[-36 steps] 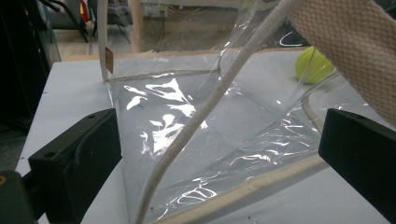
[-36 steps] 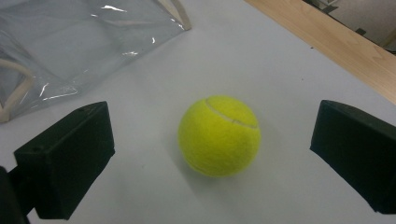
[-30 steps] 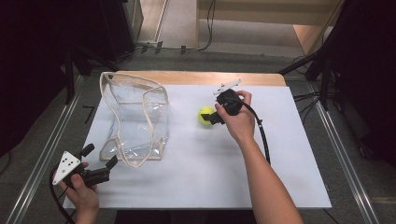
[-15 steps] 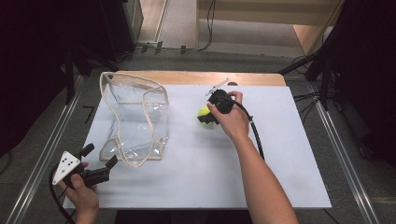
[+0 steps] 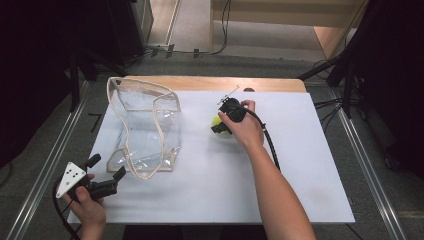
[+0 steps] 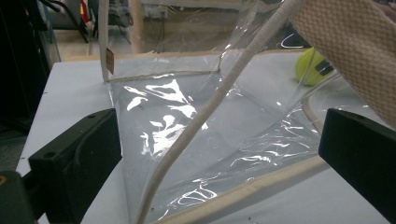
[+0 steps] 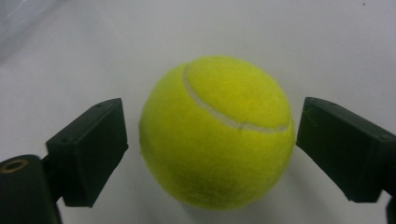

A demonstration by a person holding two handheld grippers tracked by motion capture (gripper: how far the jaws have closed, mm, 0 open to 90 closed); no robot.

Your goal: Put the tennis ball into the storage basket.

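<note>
A yellow tennis ball (image 5: 217, 120) rests on the white table cover (image 5: 300, 165), right of a clear plastic bag (image 5: 145, 125) with beige trim. My right gripper (image 5: 218, 126) points down over the ball. In the right gripper view the ball (image 7: 217, 130) sits between the black jaws of that gripper (image 7: 210, 149). They have just been closing: the right one is at its surface, the left one a small gap away. My left gripper (image 5: 106, 166) is open by the bag's near corner. In the left gripper view the bag (image 6: 187, 107) lies ahead of its wide jaws, the ball (image 6: 314, 65) behind it.
A strip of bare wood (image 5: 200, 82) runs along the table's far edge. Metal rails (image 5: 47, 165) flank the table on both sides. The right gripper's cable (image 5: 270, 145) trails along the forearm. Dark equipment stands beyond the table's left side.
The right gripper has come down over the ball, which now lies between its jaws, and the jaws have narrowed. The left gripper and the bag have stayed put.
</note>
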